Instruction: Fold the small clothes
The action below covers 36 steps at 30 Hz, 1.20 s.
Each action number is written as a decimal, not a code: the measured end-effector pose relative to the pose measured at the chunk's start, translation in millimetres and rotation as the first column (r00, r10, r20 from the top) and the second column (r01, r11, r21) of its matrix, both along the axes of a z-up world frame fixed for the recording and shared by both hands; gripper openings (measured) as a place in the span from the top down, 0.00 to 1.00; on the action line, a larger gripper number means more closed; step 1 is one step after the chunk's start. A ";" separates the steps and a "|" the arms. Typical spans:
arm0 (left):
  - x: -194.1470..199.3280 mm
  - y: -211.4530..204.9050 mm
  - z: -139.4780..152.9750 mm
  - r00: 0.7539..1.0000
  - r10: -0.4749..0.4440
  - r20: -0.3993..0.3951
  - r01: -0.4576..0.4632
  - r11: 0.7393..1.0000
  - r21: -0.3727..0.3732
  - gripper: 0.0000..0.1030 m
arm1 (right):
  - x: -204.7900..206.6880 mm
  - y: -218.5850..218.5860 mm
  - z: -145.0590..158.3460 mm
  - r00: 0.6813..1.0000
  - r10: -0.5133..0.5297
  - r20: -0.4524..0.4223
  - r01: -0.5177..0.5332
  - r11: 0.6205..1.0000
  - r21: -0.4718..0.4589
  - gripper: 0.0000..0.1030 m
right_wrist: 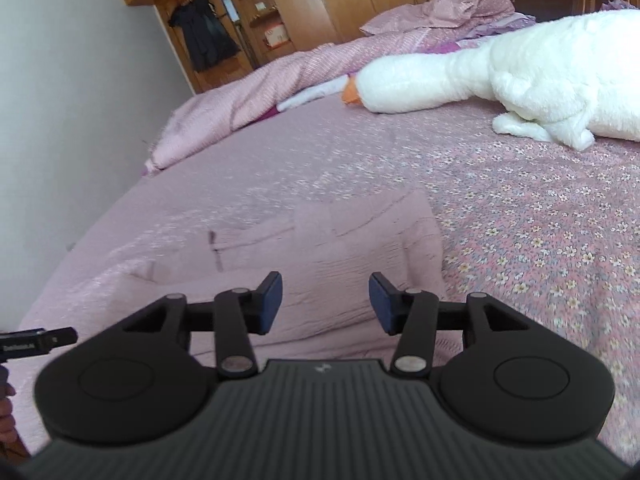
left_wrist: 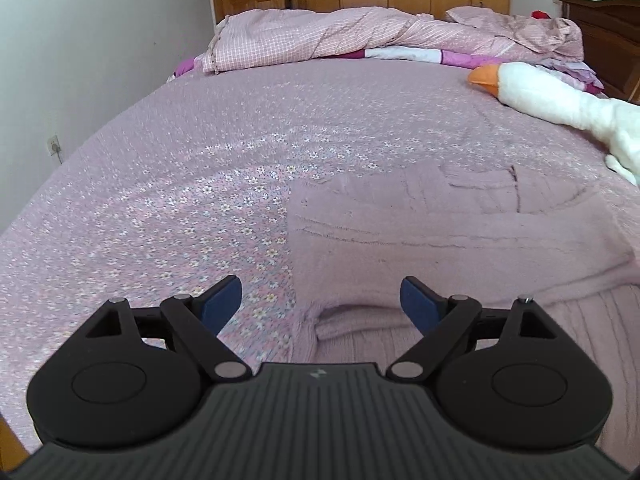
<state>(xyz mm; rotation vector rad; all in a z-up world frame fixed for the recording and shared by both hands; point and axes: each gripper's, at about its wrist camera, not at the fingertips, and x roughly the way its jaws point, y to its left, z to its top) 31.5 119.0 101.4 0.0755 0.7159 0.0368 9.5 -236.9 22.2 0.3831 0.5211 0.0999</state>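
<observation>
**Both tongs spread over the pink sweater**

Left tongs (left_wrist: 322, 300) are spread wide, holding nothing; the pink knit sweater (left_wrist: 460, 232) lies flat on the bed (left_wrist: 160, 200) just ahead and to their right; right tongs (right_wrist: 326, 300) are spread too, sweater (right_wrist: 320, 256) right under and ahead; plush goose (right_wrist: 520, 76) sits well beyond, to the right.

Pale pink knit sweater (left_wrist: 460, 232) lies flat, partly folded.

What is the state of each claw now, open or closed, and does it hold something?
Left claw: open, holding nothing, above the pink knitted sweater.
Right claw: open, holding nothing, also above the sweater.
</observation>
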 end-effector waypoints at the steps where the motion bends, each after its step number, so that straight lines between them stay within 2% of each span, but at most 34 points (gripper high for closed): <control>1: -6.0 0.2 3.8 1.000 -0.004 -0.001 0.004 1.000 0.005 0.12 | -5.2 2.0 3.3 1.000 0.012 0.002 -0.012 1.000 -0.005 0.50; 8: -56.3 2.6 13.4 0.999 -0.036 -0.022 0.036 0.999 0.019 0.12 | -51.6 18.5 15.1 0.992 0.124 -0.001 -0.124 0.990 -0.071 0.50; 9: -63.1 3.3 11.5 0.999 -0.043 -0.029 0.043 0.999 0.014 0.12 | -57.8 20.1 15.3 0.990 0.140 -0.005 -0.140 0.987 -0.079 0.48; 11: -75.9 2.7 7.5 0.998 -0.054 -0.040 0.055 0.998 0.011 0.12 | -69.9 23.9 14.9 0.985 0.171 -0.015 -0.171 0.980 -0.096 0.37; 19: -120.1 -16.9 -24.6 0.988 -0.133 -0.081 0.138 0.989 0.057 0.12 | -107.3 43.1 4.9 0.959 0.280 -0.053 -0.284 0.939 -0.194 0.37; 23: -133.8 -26.9 -37.5 0.977 -0.187 -0.105 0.192 0.981 0.035 0.12 | -120.8 53.0 -6.2 0.944 0.321 -0.081 -0.331 0.913 -0.238 0.37; 28: -144.3 -40.5 -46.6 0.959 -0.254 -0.126 0.261 0.964 0.045 0.11 | -136.4 62.6 -23.3 0.923 0.361 -0.132 -0.384 0.876 -0.291 0.37; 33: -153.8 -52.3 -51.8 0.931 -0.335 -0.146 0.348 0.935 0.074 0.07 | -148.5 64.6 -32.3 0.913 0.375 -0.159 -0.407 0.852 -0.330 0.37; 36: -157.3 -57.4 -55.7 0.914 -0.365 -0.175 0.380 0.923 0.060 0.07 | -155.9 65.4 -34.9 0.910 0.381 -0.166 -0.415 0.833 -0.364 0.36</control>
